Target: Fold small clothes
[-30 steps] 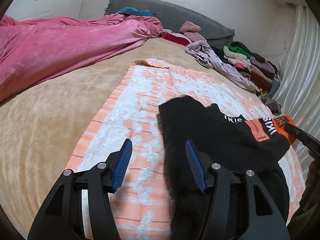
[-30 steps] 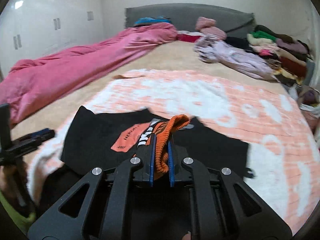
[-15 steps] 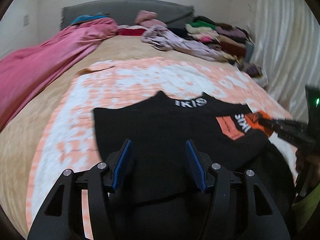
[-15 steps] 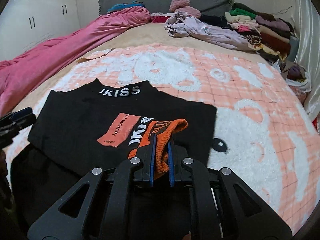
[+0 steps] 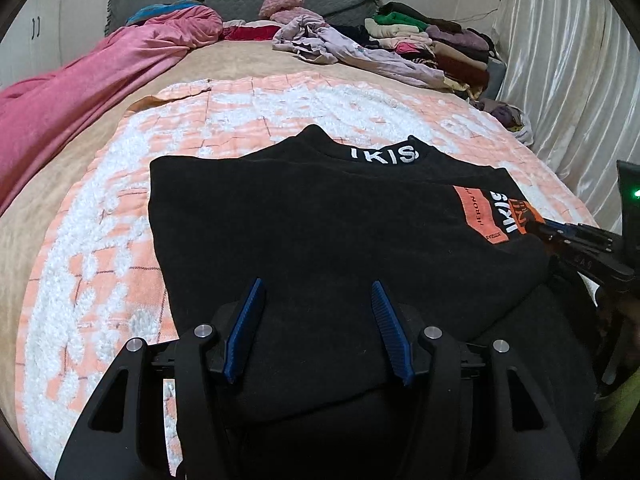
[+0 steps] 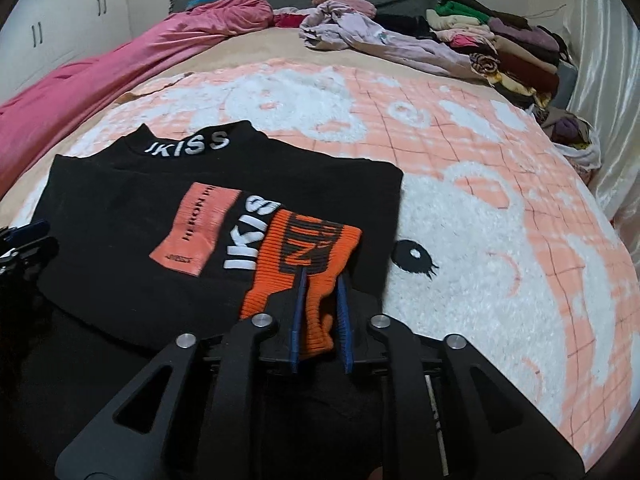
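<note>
A black sweater (image 5: 320, 220) with white "IKISS" lettering lies flat on an orange-and-white blanket (image 5: 240, 120). Its sleeve is folded across the chest, and the orange cuff (image 6: 308, 240) rests on the black cloth (image 6: 112, 208). My right gripper (image 6: 321, 274) is low over the sweater's right edge. Its jaws are opening, with the cuff's end loose between the blue pads. In the left wrist view that gripper (image 5: 552, 232) reaches in from the right, at the cuff (image 5: 524, 216). My left gripper (image 5: 317, 282) hovers open above the sweater's lower middle, with nothing gripped.
A pink duvet (image 5: 80, 80) runs along the bed's left side. A lilac garment (image 6: 360, 36) and a pile of folded clothes (image 6: 500, 40) lie at the far right by the grey headboard. A pale curtain (image 5: 560, 80) hangs along the right edge.
The right gripper sank and laid the orange cuff on the sweater, then its pads eased apart. The left gripper swung from the sweater's left edge to over its middle, still open.
</note>
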Action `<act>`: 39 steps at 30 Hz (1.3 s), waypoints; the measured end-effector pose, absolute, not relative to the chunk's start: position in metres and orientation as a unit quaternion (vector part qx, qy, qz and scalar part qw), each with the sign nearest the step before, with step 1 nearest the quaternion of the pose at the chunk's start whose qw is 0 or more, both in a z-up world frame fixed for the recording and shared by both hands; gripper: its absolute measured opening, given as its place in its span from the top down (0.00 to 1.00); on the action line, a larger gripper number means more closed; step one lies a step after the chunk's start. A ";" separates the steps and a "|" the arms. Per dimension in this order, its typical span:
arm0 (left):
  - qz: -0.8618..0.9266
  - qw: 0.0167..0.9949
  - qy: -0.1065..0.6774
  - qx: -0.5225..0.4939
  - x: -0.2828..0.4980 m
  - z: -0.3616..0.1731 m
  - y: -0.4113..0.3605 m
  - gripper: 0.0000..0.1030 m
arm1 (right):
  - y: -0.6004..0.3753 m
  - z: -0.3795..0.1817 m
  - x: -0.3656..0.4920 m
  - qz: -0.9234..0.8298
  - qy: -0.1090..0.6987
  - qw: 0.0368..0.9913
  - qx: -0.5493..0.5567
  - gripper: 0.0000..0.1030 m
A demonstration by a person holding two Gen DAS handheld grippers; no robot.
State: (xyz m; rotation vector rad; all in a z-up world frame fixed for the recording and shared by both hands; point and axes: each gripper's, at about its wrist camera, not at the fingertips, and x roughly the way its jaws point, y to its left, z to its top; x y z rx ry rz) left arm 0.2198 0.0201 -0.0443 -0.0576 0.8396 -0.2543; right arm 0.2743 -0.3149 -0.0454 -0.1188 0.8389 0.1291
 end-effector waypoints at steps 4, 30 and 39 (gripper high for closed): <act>-0.119 0.906 0.405 -0.031 0.219 -0.043 0.020 0.47 | -0.319 -0.040 0.269 0.050 0.407 0.911 -0.044 0.77; -0.117 0.901 0.412 -0.069 0.209 -0.041 0.052 0.47 | -0.290 -0.044 0.237 0.109 0.416 0.903 -0.021 0.54; -0.094 0.902 0.415 -0.068 0.207 -0.040 0.063 0.46 | -0.291 -0.034 0.225 0.107 0.407 0.907 -0.002 0.36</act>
